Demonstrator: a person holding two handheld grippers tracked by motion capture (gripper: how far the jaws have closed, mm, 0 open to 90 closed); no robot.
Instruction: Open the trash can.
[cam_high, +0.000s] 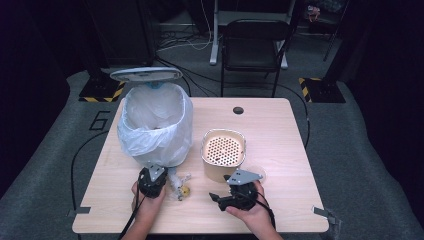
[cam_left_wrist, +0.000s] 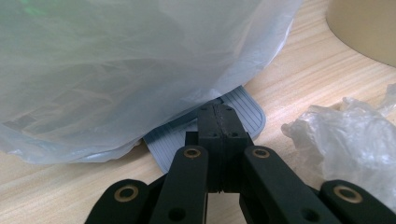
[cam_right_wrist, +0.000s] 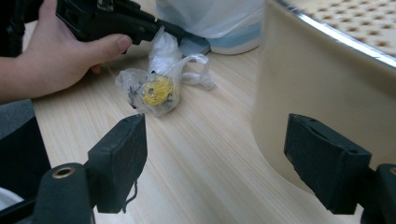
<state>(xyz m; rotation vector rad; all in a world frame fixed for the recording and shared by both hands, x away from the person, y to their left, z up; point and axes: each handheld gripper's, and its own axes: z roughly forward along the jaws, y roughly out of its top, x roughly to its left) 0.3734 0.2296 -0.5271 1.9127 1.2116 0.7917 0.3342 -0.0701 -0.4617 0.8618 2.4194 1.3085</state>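
my left gripper (cam_left_wrist: 218, 122) is clenched on the bin's pedal (cam_left_wrist: 243, 109), low centre of frame. my right gripper (cam_right_wrist: 219, 158) stands released, nothing between its jaws, aimed at the small plastic bag (cam_right_wrist: 156, 91) on the desk (cam_right_wrist: 205, 154), upper left.

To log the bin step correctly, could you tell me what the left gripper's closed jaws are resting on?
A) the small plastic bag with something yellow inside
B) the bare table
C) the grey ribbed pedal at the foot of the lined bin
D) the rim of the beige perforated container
C: in the left gripper view the left gripper, jaws shut together, presses on the grey ribbed pedal that sticks out under the lined bin.
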